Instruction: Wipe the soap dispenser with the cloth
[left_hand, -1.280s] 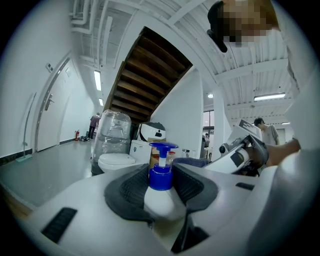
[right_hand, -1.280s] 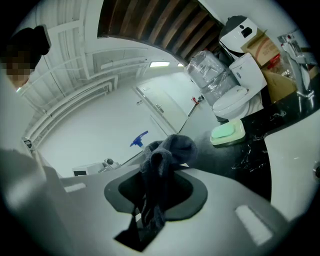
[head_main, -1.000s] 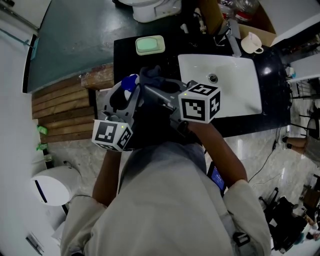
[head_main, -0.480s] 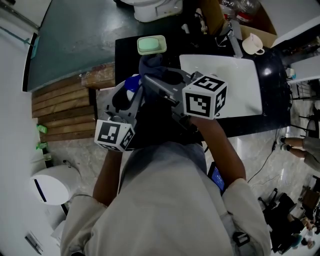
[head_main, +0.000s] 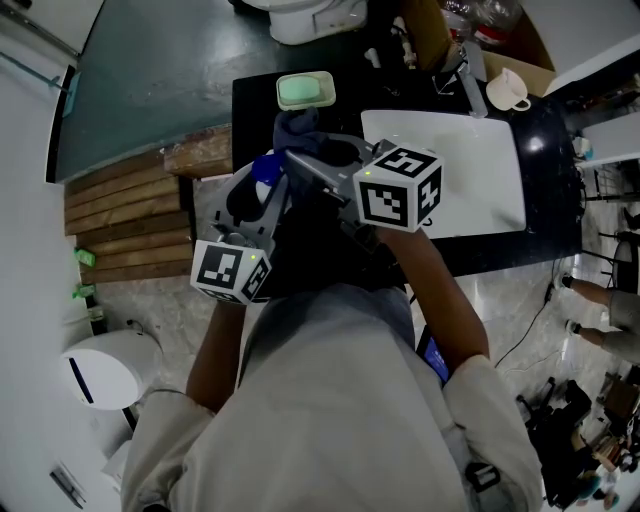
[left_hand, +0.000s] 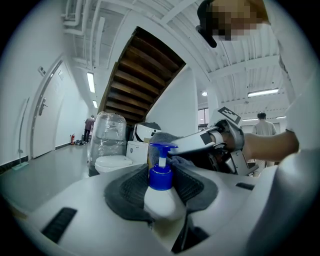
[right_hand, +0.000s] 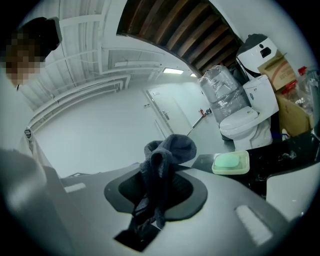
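Observation:
My left gripper (head_main: 262, 188) is shut on the soap dispenser (left_hand: 160, 197), a white bottle with a blue pump head (head_main: 264, 165), and holds it upright above the counter's left end. My right gripper (head_main: 306, 150) comes in from the right, shut on a bunched dark blue cloth (head_main: 298, 128). In the left gripper view the cloth (left_hand: 161, 137) lies right behind the pump head, against its nozzle. In the right gripper view the cloth (right_hand: 161, 165) hangs between the jaws of the right gripper (right_hand: 157, 187) and hides the dispenser.
A green soap bar in its dish (head_main: 304, 90) lies on the dark counter (head_main: 545, 140) just past the cloth. The white sink (head_main: 480, 185) with its faucet (head_main: 468, 72) is on the right, with a white cup (head_main: 508, 92) behind. A toilet (right_hand: 250, 117) stands beyond the counter.
The right gripper has rolled a little and its cloth has crept slightly farther, toward the soap dish. The left gripper and the dispenser have kept still.

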